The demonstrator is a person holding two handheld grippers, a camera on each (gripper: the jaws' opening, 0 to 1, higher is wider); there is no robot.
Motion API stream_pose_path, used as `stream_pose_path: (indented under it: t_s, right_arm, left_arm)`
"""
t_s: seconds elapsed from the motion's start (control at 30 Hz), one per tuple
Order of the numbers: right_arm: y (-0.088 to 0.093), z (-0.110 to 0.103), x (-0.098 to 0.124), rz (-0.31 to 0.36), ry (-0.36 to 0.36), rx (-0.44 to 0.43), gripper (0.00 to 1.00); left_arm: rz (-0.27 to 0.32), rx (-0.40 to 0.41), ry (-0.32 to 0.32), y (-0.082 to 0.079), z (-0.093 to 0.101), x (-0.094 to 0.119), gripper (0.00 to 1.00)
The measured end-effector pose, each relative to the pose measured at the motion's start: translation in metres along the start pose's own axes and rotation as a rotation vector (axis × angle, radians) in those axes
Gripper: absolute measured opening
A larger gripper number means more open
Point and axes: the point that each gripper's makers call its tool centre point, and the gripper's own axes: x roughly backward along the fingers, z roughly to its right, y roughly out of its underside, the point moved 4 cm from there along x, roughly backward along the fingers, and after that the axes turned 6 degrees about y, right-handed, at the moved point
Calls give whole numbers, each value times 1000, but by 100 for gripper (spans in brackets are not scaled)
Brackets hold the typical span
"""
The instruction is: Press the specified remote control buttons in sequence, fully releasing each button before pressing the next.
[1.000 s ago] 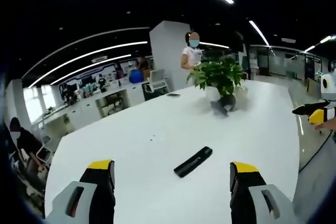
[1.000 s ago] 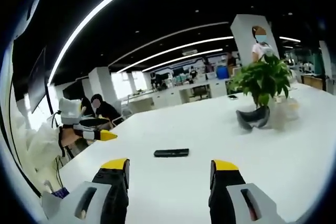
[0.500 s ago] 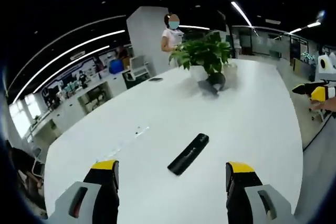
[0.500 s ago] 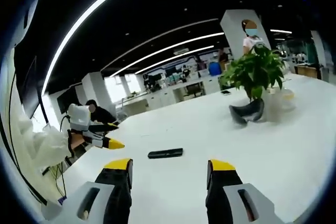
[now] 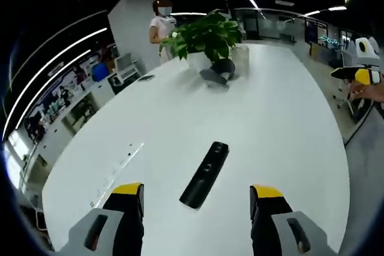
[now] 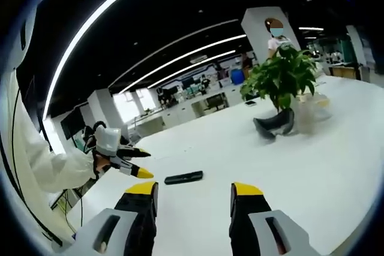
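Closer now than a second ago, the left gripper (image 5: pixel 195 199) has come over the long white oval table (image 5: pixel 282 124), its yellow-tipped black jaws spread wide with nothing between them, and the slim black rectangular remote control (image 5: pixel 204 174) lies flat on the tabletop just ahead, between the jaw tips. The right gripper (image 6: pixel 193 199) hangs back near the table's edge, jaws likewise apart and empty, the remote (image 6: pixel 183 177) a little way in front of it. No button looks pressed yet; this seems to be the approach, and the next move likely calls for lowering one jaw tip squarely onto the first target button. The left gripper view shows the remote's rows of buttons from above; the right gripper view shows it side-on, plus the left gripper held by a white-sleeved arm (image 6: pixel 57 169). A leafy green potted plant (image 5: pixel 204 37) stands farther along the table.
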Motion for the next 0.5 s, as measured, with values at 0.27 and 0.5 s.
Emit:
stream_pose_path:
  t_s: [0.27,0.5]
  right_arm:
    - [2,1,0,-22,5,1,42]
    - [1,2,-7,-39,-6,33,42]
  left_arm:
    - [-147,-88,60,13,-15,-38,62]
    - [-236,-127,113,24,-26,-59,59]
